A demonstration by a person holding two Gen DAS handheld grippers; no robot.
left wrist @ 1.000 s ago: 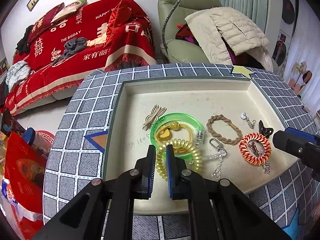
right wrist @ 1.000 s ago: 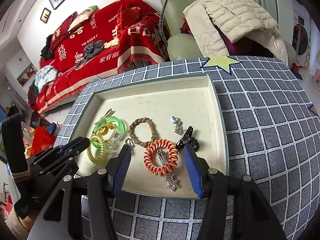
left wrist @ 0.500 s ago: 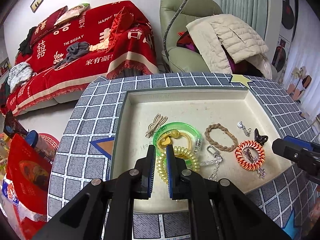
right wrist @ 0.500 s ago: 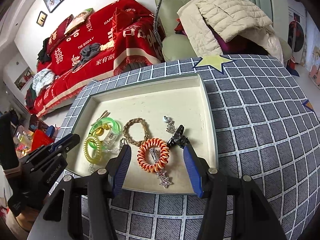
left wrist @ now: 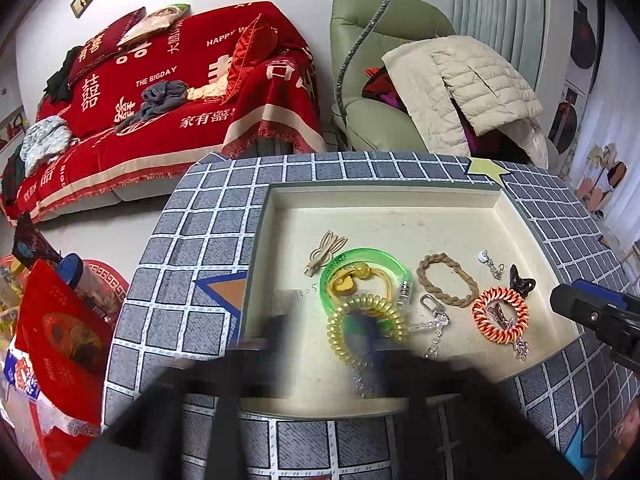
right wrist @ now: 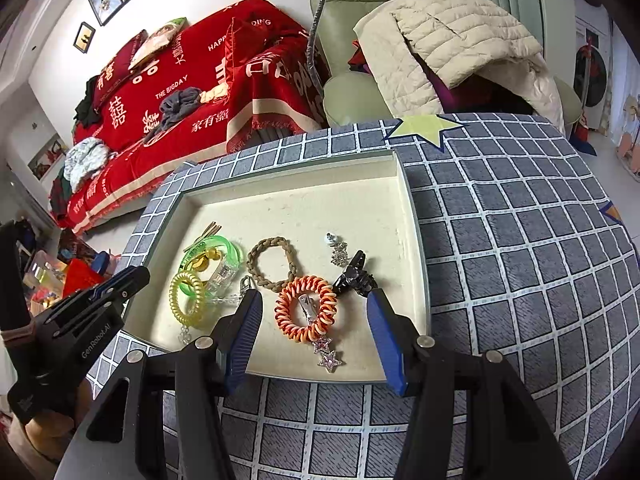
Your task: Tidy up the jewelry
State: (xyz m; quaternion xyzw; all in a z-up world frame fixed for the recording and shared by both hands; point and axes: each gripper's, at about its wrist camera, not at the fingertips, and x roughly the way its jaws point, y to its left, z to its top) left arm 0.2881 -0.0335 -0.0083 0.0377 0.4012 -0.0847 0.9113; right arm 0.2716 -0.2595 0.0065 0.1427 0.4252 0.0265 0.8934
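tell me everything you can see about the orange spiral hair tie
The orange spiral hair tie is a coiled, plastic-looking ring of orange, red and pale strands, lying flat near the front of the cream tray. A silvery clip with star charms lies across its middle and front edge. A black claw clip sits by its far side.

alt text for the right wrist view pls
Open right tongs hover over an orange coil hair tie in a cream tray on a grey checked cloth. Further left lie a braided tan band, green bangle and yellow coil tie.
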